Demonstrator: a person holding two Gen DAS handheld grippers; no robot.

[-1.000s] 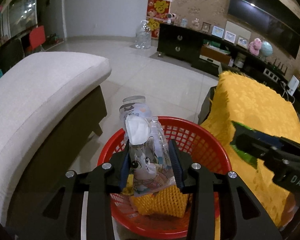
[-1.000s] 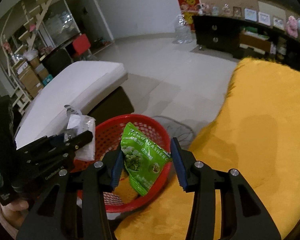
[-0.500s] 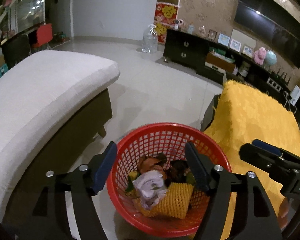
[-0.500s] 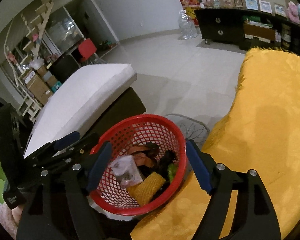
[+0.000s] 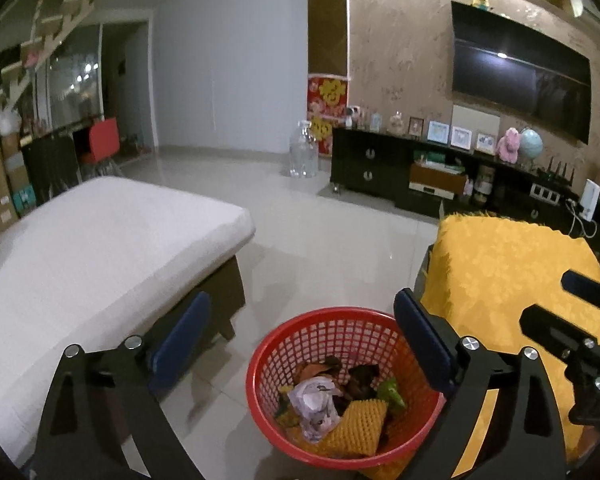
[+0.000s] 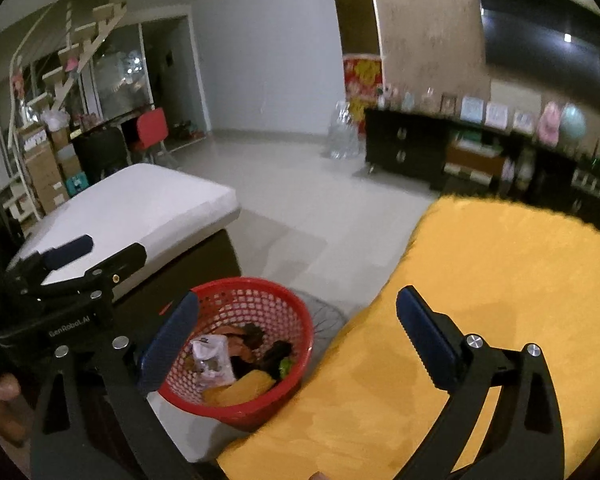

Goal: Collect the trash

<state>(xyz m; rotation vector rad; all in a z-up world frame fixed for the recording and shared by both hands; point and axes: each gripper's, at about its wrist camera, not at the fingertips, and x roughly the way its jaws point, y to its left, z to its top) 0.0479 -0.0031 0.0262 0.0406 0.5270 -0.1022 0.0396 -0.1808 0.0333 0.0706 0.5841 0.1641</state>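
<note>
The red basket of trash sits below both wide-spread claws, untouched.

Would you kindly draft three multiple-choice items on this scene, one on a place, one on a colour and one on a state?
1. Where does the green snack bag lie?
A. on the yellow cover
B. in the basket
C. on the white cushion

2. What colour is the basket?
A. blue
B. grey
C. red

3. How do the fingers of the left gripper and right gripper stand?
A. both spread wide, holding nothing
B. both closed on wrappers
C. only the left closed on a bag

Answers:
1 B: the bag sits among the trash inside the mesh wall.
2 C: its rim and mesh are red in both views.
3 A: each wrist view shows a wide gap with nothing between the pads.
</note>
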